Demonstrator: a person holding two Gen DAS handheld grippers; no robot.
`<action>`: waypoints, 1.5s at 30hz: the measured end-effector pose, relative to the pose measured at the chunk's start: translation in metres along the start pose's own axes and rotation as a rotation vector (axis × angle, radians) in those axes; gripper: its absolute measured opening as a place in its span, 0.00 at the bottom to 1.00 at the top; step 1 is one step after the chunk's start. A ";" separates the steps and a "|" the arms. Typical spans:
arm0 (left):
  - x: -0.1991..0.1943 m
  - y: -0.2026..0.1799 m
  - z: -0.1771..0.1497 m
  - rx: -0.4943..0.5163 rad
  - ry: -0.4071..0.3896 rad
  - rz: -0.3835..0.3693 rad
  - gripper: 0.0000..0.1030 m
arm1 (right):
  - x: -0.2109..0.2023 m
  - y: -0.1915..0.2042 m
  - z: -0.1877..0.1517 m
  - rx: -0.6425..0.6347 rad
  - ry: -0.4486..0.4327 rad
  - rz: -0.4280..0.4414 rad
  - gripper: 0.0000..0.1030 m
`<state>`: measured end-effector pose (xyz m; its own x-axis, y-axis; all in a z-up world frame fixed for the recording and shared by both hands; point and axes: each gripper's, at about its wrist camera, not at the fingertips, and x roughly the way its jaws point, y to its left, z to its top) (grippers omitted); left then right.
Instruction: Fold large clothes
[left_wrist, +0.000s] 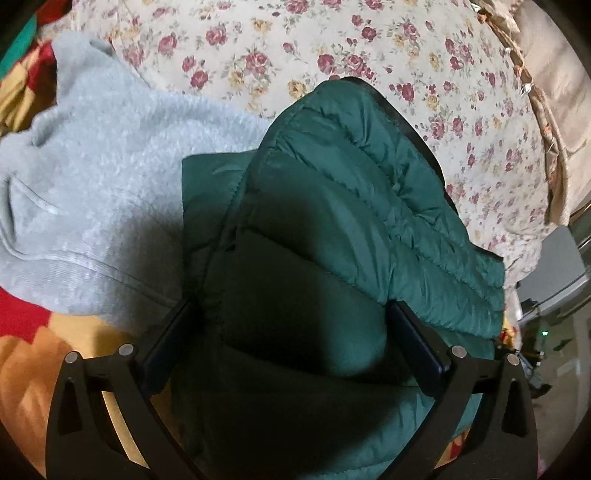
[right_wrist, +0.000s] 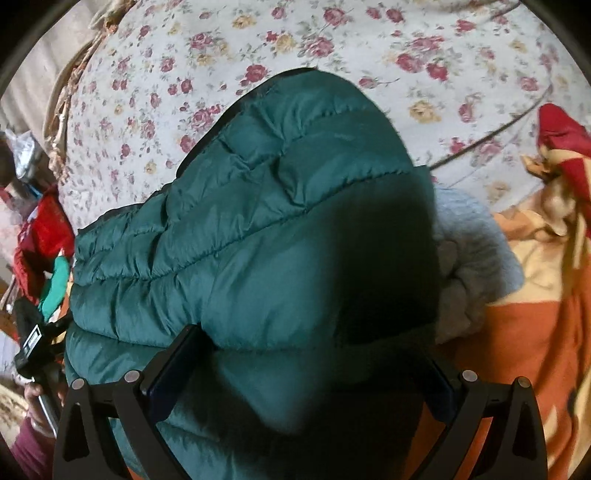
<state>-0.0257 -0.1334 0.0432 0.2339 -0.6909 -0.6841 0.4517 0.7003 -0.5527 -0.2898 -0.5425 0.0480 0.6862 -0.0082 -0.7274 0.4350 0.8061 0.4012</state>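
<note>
The green puffer jacket (left_wrist: 332, 229) lies in a folded bundle on the flowered bedspread (left_wrist: 332, 44), partly over a grey fleece sweater (left_wrist: 92, 166) at nine o'clock in the left view, with an orange and red blanket (right_wrist: 535, 314) at three o'clock in the right view. The left gripper (left_wrist: 291, 332) and right gripper (right_wrist: 317, 365) each have their fingers spread wide with a thick roll of jacket bulging between them; whether either is actually squeezing it I cannot tell. This looks like a late fold, and the next move likely calls for pressing the puffy bundle flat and squaring its edges so it does not spring open.
</note>
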 end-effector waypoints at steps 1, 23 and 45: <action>0.000 0.002 0.000 -0.003 0.003 -0.012 1.00 | 0.002 0.000 0.002 -0.005 0.006 0.011 1.00; -0.008 0.007 -0.002 -0.072 0.043 -0.147 0.55 | -0.003 0.004 0.005 -0.033 0.026 0.150 0.60; -0.158 -0.029 -0.084 0.103 0.106 -0.113 0.38 | -0.155 0.061 -0.103 -0.078 0.069 0.212 0.42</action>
<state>-0.1483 -0.0291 0.1276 0.0872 -0.7376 -0.6696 0.5572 0.5933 -0.5810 -0.4299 -0.4311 0.1276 0.7147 0.2045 -0.6689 0.2369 0.8290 0.5066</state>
